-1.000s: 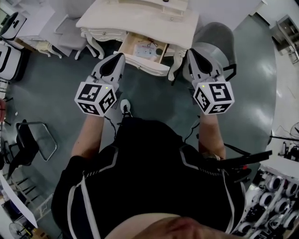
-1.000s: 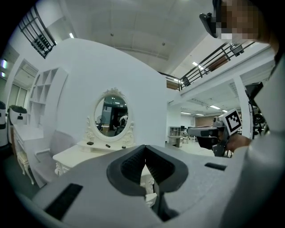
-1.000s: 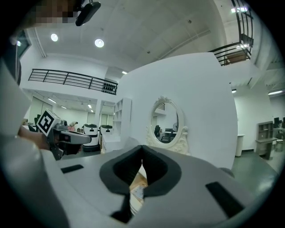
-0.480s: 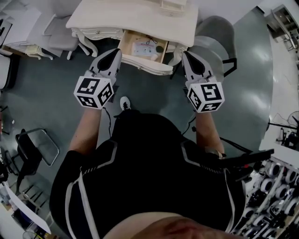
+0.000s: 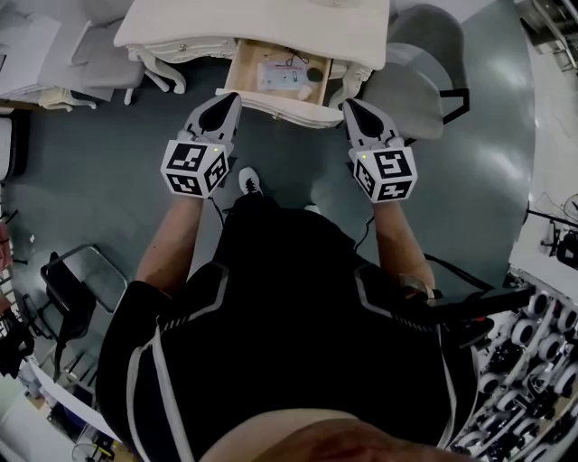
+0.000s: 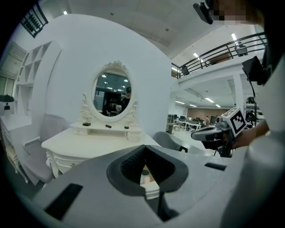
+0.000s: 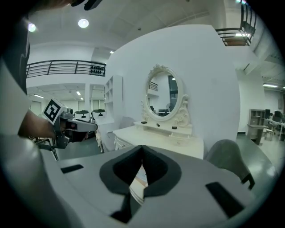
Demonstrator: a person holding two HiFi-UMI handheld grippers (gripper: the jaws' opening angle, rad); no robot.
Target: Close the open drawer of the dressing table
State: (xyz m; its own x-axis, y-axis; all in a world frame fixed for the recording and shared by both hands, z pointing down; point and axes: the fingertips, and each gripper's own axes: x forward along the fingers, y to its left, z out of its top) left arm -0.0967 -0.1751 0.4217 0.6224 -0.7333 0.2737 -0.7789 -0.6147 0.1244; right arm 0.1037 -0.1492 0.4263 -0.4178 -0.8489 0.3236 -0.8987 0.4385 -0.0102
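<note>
Because the drawer [image 5: 275,77] stands pulled out at twelve o'clock under the dressing table [image 5: 253,23], I hold both tools aimed at its front corners, ready to push. The left gripper [image 5: 226,99] is at eleven and the right gripper [image 5: 349,105] at one, each clenched on nothing. Compared with half a second ago, I stand closer, with both tips nearer the drawer front.
</note>
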